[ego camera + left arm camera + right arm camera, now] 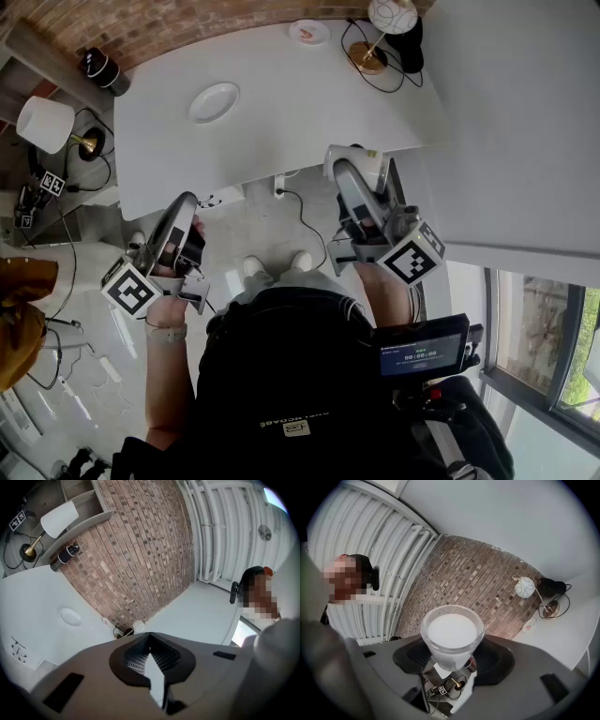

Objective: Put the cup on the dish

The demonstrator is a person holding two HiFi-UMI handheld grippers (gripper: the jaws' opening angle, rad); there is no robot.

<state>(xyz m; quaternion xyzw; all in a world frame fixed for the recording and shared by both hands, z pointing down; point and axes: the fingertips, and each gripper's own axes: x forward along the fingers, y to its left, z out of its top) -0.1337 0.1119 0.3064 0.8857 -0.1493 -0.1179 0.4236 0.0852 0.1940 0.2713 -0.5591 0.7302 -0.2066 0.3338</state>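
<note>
My right gripper [357, 176] is shut on a white cup [360, 165], holding it upright in the air by the table's near edge. In the right gripper view the cup [452, 637] fills the space between the jaws of the right gripper [452, 657], its open mouth facing the camera. The white dish [214, 102] lies on the white table [281, 122], far to the left of the cup, and shows small in the left gripper view [70, 616]. My left gripper [184, 204] hangs off the table over the floor; its jaws [150, 635] meet at the tips, holding nothing.
A small patterned saucer [309, 33] and a round lamp [389, 19] with a black cable stand at the table's far side by the brick wall. A second lamp [45, 124] and a black speaker [103, 67] sit on shelves at the left. A window lies at the lower right.
</note>
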